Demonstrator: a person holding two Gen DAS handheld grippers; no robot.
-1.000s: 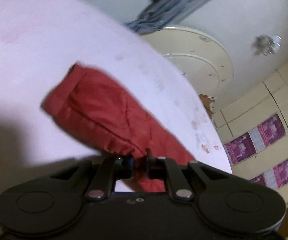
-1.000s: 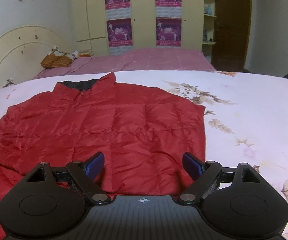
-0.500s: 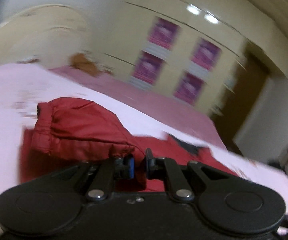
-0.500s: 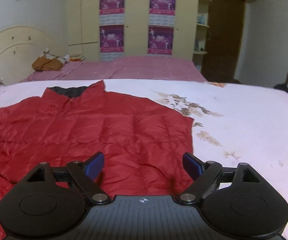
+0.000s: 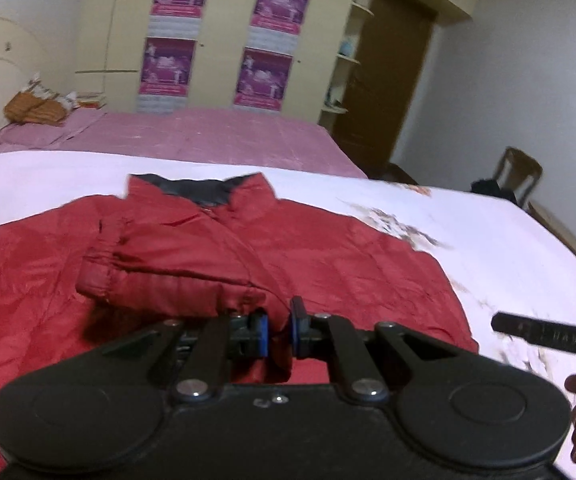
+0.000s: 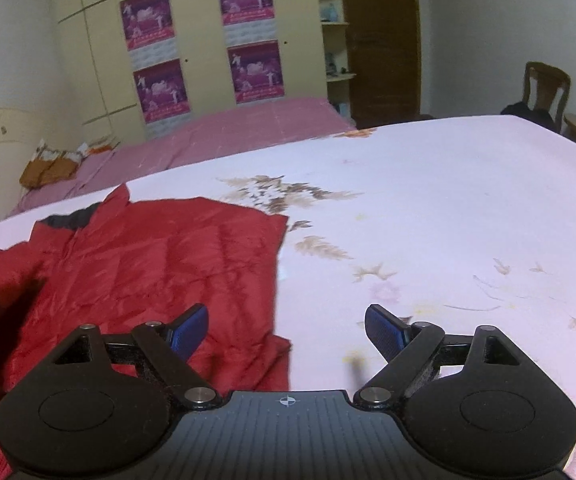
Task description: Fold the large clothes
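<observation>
A red puffer jacket (image 5: 347,264) with a dark collar lies spread on the white floral bedsheet (image 5: 507,240). My left gripper (image 5: 279,332) is shut on the jacket's sleeve (image 5: 168,264), which it holds over the jacket's body, cuff to the left. My right gripper (image 6: 286,330) is open and empty, above the jacket's right edge (image 6: 208,264) and the sheet (image 6: 447,208). Its black frame shows at the right edge of the left wrist view (image 5: 547,334).
A second bed with a pink cover (image 5: 208,132) stands behind, with a brown bundle (image 5: 34,108) at its head. A wardrobe with posters (image 5: 224,40), a brown door (image 5: 391,72) and a wooden chair (image 5: 517,172) line the far side.
My left gripper has swung the sleeve up from the left side and over onto the jacket's body. My right gripper has shifted right, towards the jacket's edge, still open.
</observation>
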